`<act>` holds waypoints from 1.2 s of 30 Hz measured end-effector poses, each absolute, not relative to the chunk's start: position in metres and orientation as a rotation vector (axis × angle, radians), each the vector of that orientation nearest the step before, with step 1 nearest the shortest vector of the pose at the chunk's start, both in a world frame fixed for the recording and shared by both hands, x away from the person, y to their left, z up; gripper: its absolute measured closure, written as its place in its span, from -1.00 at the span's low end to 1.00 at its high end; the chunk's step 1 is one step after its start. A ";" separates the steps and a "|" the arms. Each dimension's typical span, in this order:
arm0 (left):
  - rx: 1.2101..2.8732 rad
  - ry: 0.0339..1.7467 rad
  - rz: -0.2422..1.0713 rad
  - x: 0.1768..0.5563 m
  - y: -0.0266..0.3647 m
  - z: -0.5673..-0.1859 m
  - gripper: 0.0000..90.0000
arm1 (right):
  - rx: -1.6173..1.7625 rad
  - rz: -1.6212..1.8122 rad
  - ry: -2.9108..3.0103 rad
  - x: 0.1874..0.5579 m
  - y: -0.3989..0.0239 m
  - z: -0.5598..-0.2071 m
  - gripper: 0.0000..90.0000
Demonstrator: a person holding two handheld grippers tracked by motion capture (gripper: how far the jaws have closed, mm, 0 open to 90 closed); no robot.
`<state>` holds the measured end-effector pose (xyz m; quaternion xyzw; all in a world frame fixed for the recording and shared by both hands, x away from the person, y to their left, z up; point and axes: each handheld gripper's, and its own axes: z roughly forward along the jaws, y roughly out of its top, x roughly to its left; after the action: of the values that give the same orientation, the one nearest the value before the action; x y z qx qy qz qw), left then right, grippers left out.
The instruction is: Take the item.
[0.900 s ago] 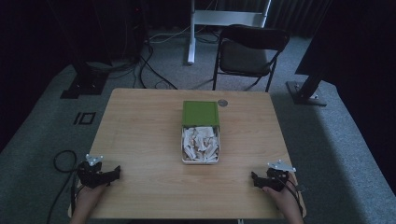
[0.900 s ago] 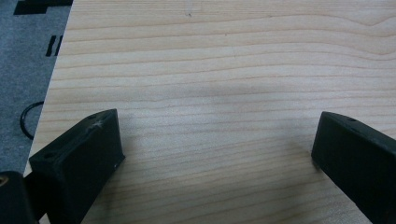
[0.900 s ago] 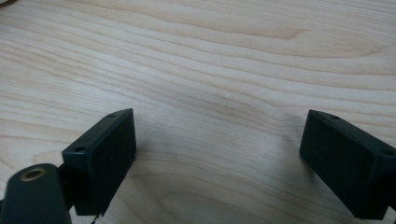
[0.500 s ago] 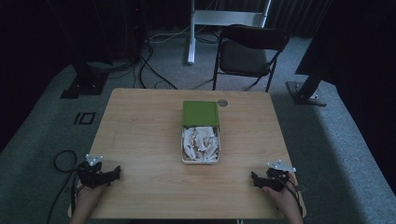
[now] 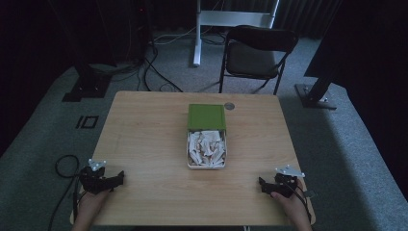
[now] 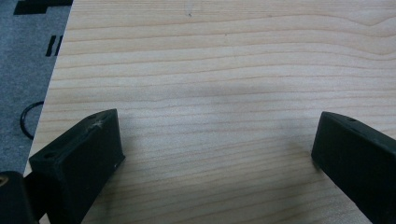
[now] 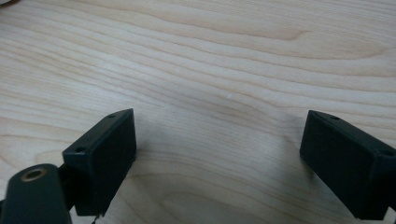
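An open tin [image 5: 206, 164] sits at the middle of the wooden table [image 5: 144, 130], full of pale crumpled pieces [image 5: 206, 148], with its green lid [image 5: 206, 117] lying at its far end. My left gripper [image 5: 117, 179] rests near the table's front left corner, held by a hand. In the left gripper view my left gripper [image 6: 217, 154] stands open over bare wood. My right gripper [image 5: 262, 185] rests near the front right corner, also in a hand. Its jaws stand wide apart in the right gripper view, my right gripper [image 7: 219, 154] holding nothing.
A small round dark object [image 5: 229, 106] lies on the table just beyond the lid. A black folding chair [image 5: 257, 55] stands behind the table. Cables [image 5: 154, 72] and stand feet [image 5: 312, 96] lie on the grey carpet around it.
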<state>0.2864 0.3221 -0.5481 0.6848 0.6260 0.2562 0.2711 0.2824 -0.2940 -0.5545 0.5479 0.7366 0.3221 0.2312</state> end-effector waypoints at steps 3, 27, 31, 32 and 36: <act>1.845 1.686 0.690 0.286 0.322 -0.548 -0.94 | 1.512 0.888 2.021 0.283 -0.294 -0.554 -0.75; 1.844 1.686 0.691 0.286 0.322 -0.548 -0.94 | 1.438 1.008 1.969 0.293 -0.278 -0.493 -0.67; 1.844 1.685 0.691 0.286 0.322 -0.548 -0.94 | 1.430 1.032 1.959 0.296 -0.273 -0.485 -0.67; 1.844 1.685 0.691 0.286 0.322 -0.548 -0.94 | 1.422 1.036 1.959 0.296 -0.272 -0.483 -0.67; 1.843 1.686 0.691 0.286 0.322 -0.548 -0.94 | 1.398 1.054 1.958 0.299 -0.264 -0.473 -0.67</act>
<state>0.2864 0.3221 -0.5482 0.6846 0.6259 0.2566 0.2715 0.2988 -0.2643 -0.4732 0.5145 0.7209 0.3882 0.2546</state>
